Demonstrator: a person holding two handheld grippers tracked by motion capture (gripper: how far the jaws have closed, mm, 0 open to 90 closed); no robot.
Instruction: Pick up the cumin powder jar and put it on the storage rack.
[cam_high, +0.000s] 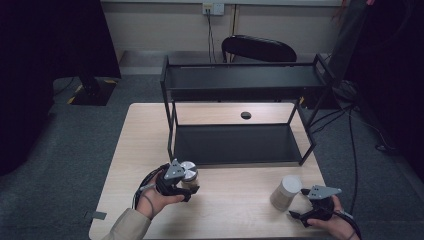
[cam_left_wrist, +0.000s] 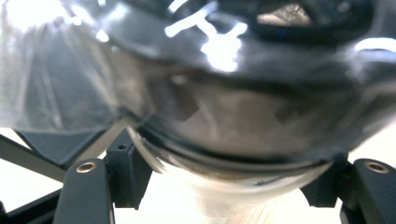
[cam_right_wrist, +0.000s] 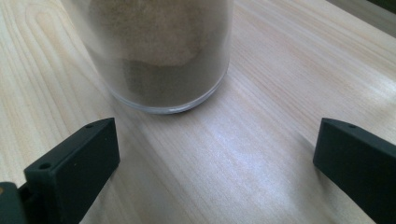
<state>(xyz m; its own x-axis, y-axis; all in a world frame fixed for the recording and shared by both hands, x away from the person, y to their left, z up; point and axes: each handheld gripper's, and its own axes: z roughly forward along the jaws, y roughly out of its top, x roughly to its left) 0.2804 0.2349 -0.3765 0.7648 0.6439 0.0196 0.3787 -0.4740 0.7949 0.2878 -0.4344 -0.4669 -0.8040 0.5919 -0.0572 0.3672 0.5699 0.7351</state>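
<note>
A clear glass jar (cam_right_wrist: 159, 51) stood on the pale wooden tabletop (cam_right_wrist: 261, 154), filled with a brownish powder — its base showed, its top ran out of frame. The right gripper (cam_right_wrist: 215, 161) sat just short of it, jaws spread wide — nothing between them but bare wood.
</note>
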